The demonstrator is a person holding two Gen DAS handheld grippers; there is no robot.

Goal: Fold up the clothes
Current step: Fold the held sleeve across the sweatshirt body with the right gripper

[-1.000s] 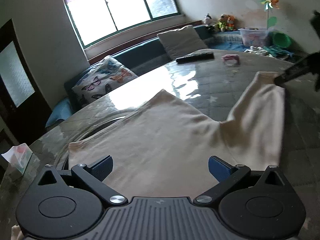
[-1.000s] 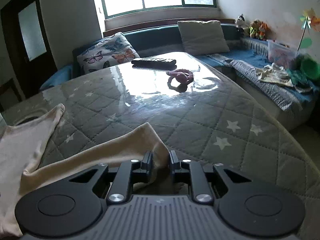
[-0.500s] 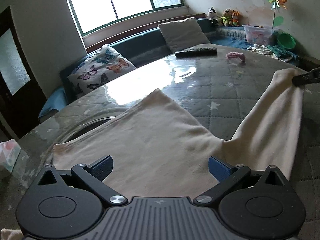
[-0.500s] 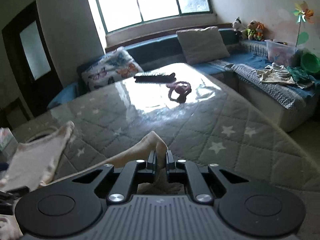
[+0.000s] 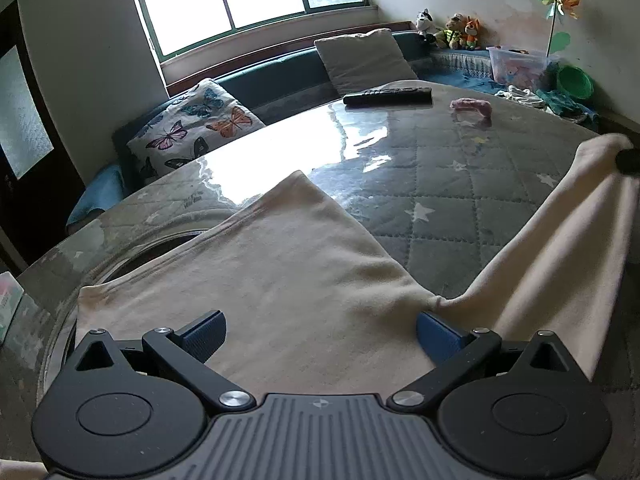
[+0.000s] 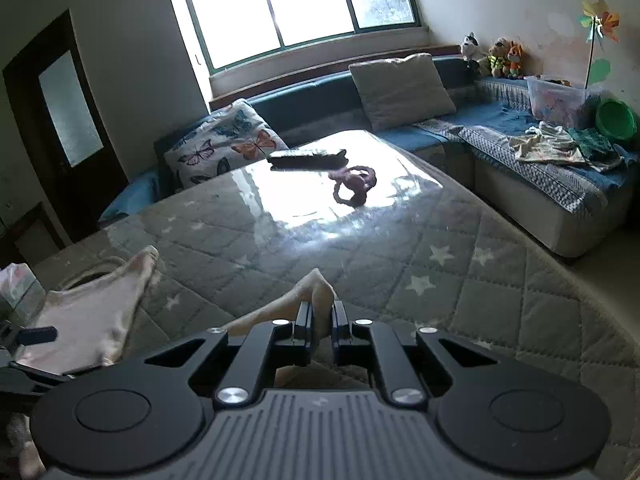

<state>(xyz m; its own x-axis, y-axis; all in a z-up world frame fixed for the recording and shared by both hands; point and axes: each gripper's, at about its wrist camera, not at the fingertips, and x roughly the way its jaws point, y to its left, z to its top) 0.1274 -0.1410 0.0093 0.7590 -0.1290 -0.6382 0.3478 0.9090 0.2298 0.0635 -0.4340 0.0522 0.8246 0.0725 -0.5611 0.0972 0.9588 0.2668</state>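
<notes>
A cream long-sleeved garment [image 5: 280,280] lies spread on the quilted table cover [image 5: 460,184]. My left gripper [image 5: 320,334] hovers low over the garment's near part. Its blue pads [image 5: 204,332] stand wide open with only flat cloth below them. One sleeve [image 5: 560,232] is drawn up and out to the right, its end pinched by my right gripper [image 5: 628,162]. In the right wrist view, my right gripper [image 6: 320,314] is shut on the sleeve end [image 6: 316,288], raised off the table. The garment's body [image 6: 100,312] lies to the left there.
A black remote [image 5: 388,96] and a pink looped thing [image 5: 472,106] lie on the far, glossy part of the table. A tissue pack [image 6: 16,284] sits at the left edge. A sofa with cushions [image 6: 400,90], toys and loose clothes [image 6: 552,148] wraps around behind and to the right.
The right gripper's jaws closed fully on the sleeve end and lifted it, stretching the sleeve up and to the right. The left gripper shifted a little over the garment, still open.
</notes>
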